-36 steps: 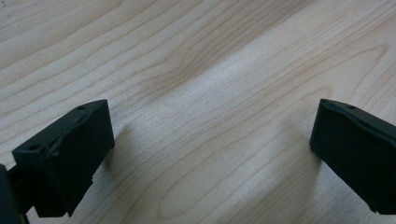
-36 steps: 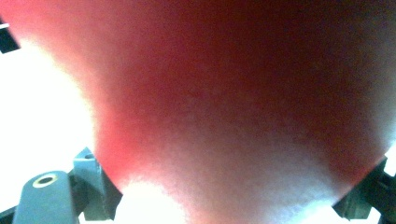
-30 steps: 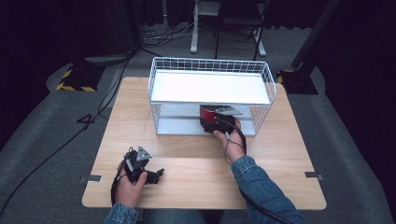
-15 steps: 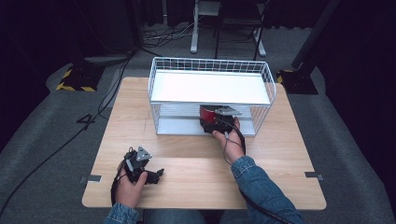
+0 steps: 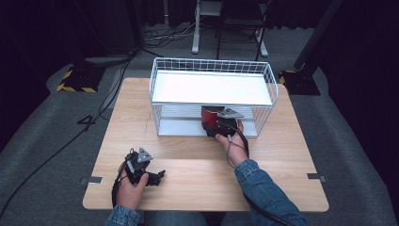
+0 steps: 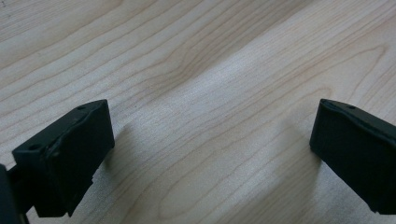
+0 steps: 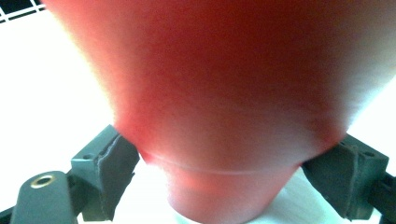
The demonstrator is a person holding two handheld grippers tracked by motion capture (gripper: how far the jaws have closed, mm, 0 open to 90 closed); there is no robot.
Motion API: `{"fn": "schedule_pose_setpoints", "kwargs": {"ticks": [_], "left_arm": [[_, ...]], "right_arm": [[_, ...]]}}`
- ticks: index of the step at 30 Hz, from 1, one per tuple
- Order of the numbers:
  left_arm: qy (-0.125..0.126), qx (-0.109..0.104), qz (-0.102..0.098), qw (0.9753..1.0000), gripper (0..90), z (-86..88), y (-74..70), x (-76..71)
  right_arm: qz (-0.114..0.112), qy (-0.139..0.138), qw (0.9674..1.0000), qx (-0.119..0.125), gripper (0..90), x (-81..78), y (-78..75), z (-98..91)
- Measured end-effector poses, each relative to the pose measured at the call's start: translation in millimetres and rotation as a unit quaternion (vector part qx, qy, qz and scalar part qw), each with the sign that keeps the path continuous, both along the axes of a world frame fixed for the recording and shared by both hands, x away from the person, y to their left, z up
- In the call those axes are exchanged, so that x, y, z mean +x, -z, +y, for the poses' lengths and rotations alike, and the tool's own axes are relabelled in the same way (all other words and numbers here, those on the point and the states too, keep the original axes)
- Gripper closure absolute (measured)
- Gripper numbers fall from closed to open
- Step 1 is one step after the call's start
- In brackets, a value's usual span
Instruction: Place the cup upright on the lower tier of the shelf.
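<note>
On the wood surface [image 5: 188,155] the right claw [image 5: 217,126] grips a red cup [image 5: 210,117] to slide it under the rack [image 5: 211,89], while the left claw [image 5: 149,175] rests wide and empty.

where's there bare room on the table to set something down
Bare wood runs along the table's left side, between its edge and the wire rack, and across the near right corner beyond the denim sleeve. A strip lies free between the two hands. It is crowded at the rack's front, where the right gripper grips a red cup; the left gripper rests near-left, open.
</note>
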State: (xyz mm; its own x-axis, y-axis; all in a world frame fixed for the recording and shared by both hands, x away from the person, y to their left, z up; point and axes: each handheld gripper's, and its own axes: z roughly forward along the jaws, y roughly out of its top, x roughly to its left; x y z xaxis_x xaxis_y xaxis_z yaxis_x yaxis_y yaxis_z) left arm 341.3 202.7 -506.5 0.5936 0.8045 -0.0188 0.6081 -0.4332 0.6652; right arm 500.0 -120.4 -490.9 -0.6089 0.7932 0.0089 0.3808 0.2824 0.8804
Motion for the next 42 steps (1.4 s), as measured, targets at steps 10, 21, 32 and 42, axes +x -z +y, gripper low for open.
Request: {"fn": "schedule_pose_setpoints", "kwargs": {"ticks": [10, 21, 32, 42], "left_arm": [[-0.002, -0.001, 0.001, 1.0, 0.2, -0.4, 0.0, -0.4], [-0.009, 0.0, 0.0, 1.0, 0.2, 0.1, 0.0, -1.6], [-0.018, -0.004, 0.001, 0.9998, 0.2, 4.5, 0.4, -5.4], [-0.021, -0.002, 0.001, 0.9998, 0.2, 7.5, 0.2, -8.0]], "right_arm": [[-0.008, -0.012, 0.9998, 0.012, 15.4, -15.7, -11.9, -12.3], [-0.003, -0.031, 0.9988, 0.038, 15.4, -44.0, -36.0, -40.3], [-0.001, -0.046, 0.9974, 0.056, 15.4, -67.2, -53.1, -66.7], [-0.006, -0.065, 0.9966, 0.05, 15.4, -89.9, -64.5, -92.2]]}}
